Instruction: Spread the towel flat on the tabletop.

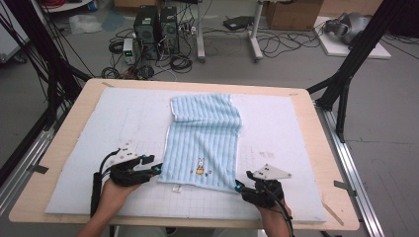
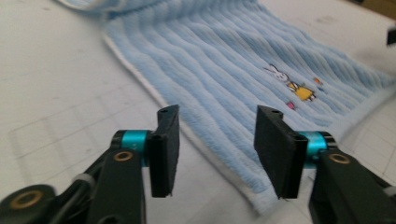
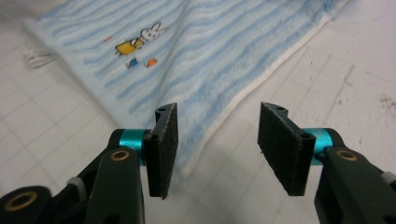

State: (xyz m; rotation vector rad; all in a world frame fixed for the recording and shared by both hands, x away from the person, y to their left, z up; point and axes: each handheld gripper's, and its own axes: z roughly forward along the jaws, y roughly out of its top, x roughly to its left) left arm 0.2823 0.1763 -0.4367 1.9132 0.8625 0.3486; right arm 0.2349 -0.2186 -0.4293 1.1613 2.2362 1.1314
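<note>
A light blue ribbed towel (image 1: 202,138) with a small rabbit picture (image 1: 200,168) lies flat on the white gridded mat (image 1: 118,128), its far end folded back over itself. My left gripper (image 1: 154,164) is at the towel's near left corner. It stands open in the left gripper view (image 2: 217,135), with the towel (image 2: 243,60) edge running under the gap and neither pad pressing it. My right gripper (image 1: 243,180) is at the near right corner, also open (image 3: 217,135). The towel (image 3: 196,42) edge lies just beyond and below its jaws.
The mat covers a wooden table (image 1: 318,148) with bare mat on both sides of the towel. A white label (image 1: 176,188) pokes out at the towel's near edge. Past the far table edge are computers (image 1: 155,29), cables and black frame legs on the floor.
</note>
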